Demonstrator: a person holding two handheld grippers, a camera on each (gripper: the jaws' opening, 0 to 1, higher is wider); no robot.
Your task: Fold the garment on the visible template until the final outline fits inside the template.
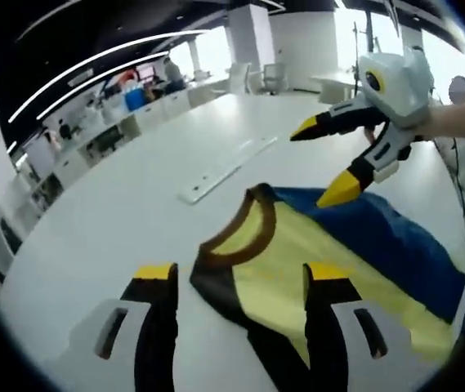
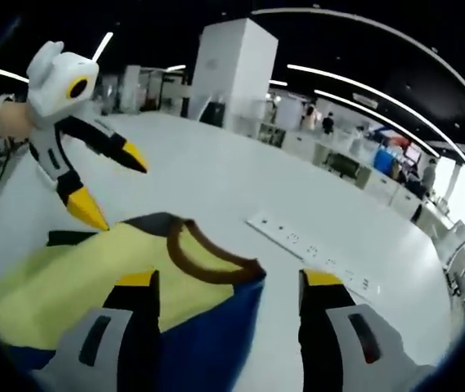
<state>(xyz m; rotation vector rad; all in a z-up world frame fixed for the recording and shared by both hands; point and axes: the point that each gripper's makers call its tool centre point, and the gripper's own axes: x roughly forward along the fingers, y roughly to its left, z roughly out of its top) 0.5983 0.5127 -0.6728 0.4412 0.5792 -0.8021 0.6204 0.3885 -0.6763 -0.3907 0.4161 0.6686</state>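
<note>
Lying rumpled on the white bench, the garment shows a yellow panel, a blue panel and a brown-trimmed neckline, with no fold yet squared off. The left tool hovers over the collar end with its jaws apart and nothing between them; the right tool does the same from the opposite side, its jaws also spread and empty. A template outline cannot be made out on the bench. To do this step well, each tool should probably pinch a single layer at matching points near the neckline, then lift and carry evenly so the cloth folds flat without dragging.
</note>
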